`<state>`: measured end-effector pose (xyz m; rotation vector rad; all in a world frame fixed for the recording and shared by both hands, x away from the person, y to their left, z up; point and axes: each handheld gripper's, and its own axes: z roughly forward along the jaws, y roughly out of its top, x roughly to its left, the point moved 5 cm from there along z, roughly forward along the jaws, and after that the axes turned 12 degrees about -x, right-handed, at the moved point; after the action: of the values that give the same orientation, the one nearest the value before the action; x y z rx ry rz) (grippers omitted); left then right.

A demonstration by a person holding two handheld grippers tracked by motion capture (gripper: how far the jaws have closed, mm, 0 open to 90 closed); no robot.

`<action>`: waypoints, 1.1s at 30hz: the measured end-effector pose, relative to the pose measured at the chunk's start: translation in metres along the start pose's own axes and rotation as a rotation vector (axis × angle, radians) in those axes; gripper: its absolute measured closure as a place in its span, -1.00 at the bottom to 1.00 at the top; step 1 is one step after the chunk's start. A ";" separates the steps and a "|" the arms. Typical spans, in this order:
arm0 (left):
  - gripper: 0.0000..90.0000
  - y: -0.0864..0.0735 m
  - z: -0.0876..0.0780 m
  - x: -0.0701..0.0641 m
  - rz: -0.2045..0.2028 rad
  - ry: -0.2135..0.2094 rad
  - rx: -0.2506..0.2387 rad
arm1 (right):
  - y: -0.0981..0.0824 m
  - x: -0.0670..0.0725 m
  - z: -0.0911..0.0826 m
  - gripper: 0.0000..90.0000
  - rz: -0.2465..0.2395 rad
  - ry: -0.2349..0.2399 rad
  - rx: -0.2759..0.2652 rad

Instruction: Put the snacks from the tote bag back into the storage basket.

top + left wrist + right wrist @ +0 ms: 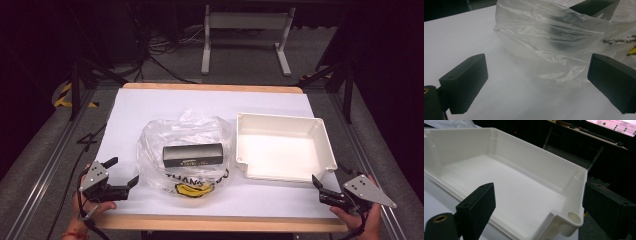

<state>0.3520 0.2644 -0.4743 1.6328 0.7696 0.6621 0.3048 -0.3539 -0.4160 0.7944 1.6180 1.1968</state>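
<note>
I hold my left gripper (pixel 122 175) at seven o'clock and my right gripper (pixel 318 182) at five, both spread wide and empty. The black box (pixel 193 155) lies mid-table inside the clear plastic bag (pixel 172 135), long axis running nine to three. I judge nothing has started; next, probably free the box for the white tray (pixel 322 137) at three o'clock.
</note>
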 end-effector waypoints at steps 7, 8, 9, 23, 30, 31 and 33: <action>-0.91 0.000 0.000 0.000 0.004 0.003 0.004 | 0.016 0.002 0.005 -0.61 0.015 0.086 -0.004; -0.91 -0.001 0.000 0.000 0.004 0.002 0.008 | 0.019 0.003 0.006 -0.61 0.016 0.100 -0.002; -0.91 -0.001 0.000 -0.001 0.005 0.002 0.010 | 0.021 0.004 0.008 -0.59 0.009 0.107 0.008; -0.90 -0.002 0.001 0.000 0.008 0.013 0.018 | 0.056 0.028 0.048 -0.70 -0.018 0.222 0.023; -0.90 -0.002 0.001 0.000 0.007 0.011 0.019 | 0.075 0.057 0.083 -0.58 -0.042 0.309 0.019; -0.90 -0.002 0.001 0.001 0.007 0.013 0.019 | 0.081 0.065 0.093 -0.57 -0.061 0.321 0.015; -0.90 -0.002 0.000 0.001 0.006 0.012 0.015 | 0.085 0.070 0.101 -0.52 -0.074 0.323 0.005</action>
<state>0.3524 0.2652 -0.4765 1.6462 0.7806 0.6725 0.3721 -0.2307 -0.3652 0.5583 1.8944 1.3173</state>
